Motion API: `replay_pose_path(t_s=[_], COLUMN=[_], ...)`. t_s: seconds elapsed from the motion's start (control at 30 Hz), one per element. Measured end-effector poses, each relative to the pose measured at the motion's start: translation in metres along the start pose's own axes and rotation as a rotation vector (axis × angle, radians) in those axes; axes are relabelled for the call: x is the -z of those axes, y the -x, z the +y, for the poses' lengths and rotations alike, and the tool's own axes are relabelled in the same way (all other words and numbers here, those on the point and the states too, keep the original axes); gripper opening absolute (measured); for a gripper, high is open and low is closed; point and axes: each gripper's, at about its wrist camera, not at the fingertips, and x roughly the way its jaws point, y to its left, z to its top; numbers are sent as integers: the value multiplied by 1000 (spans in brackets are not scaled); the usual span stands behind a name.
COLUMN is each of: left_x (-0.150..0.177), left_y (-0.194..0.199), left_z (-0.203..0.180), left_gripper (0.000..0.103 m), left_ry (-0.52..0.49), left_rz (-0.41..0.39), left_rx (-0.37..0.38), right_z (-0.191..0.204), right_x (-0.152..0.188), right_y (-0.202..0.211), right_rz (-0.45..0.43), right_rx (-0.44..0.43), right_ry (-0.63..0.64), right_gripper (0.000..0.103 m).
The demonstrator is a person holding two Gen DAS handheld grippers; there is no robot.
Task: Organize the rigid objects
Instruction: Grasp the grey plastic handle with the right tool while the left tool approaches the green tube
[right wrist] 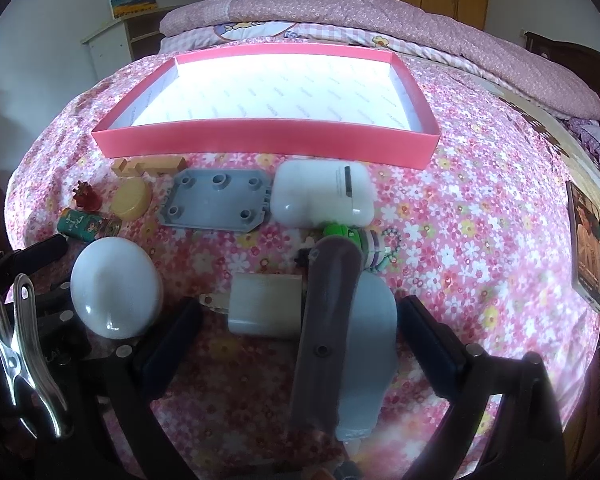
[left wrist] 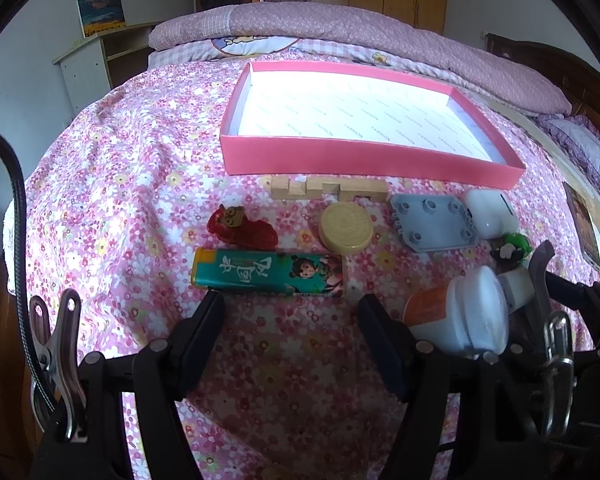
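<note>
Here, on a flowered bedspread (left wrist: pixel 120 184), two hand-held grippers hang over a scatter of small items, with the pink tray (left wrist: pixel 364 158) beyond them empty, its white floor bare in both views. The left gripper (left wrist: pixel 290 312) stands with jaws apart and nothing between them, just short of the green lighter (left wrist: pixel 268 272). The right gripper (right wrist: pixel 300 320) is also spread wide; a white plug (right wrist: pixel 266 306) and a grey-and-brown clip-like tool (right wrist: pixel 340 320) lie between its fingers, but neither pad appears to press on them. Nothing is sorted yet: the wooden block (left wrist: pixel 328 189), red toy (left wrist: pixel 242 229), yellow disc (left wrist: pixel 346 230), grey plate (left wrist: pixel 434 222), white case (right wrist: pixel 322 196) and jar (right wrist: pixel 116 288) all lie on the cloth, in front of the tray. The left hand's cleanest pick is likely the lighter, taken across its narrow width and centred so it does not swing, then lifted clear of the tray's near wall.
</note>
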Motion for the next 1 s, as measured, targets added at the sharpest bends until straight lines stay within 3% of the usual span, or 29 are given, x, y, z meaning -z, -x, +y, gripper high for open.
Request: replay_pose_path(t_s=[1.0], left_x=[0], left_y=[19], left_z=[17], left_gripper=[73], left_ry=[23], left_rz=[4], left_rx=[54], right_z=[-28], right_x=[5], right_y=[28], right_rz=[-50], right_rx=[-83], right_ry=[-14], right_gripper=[100])
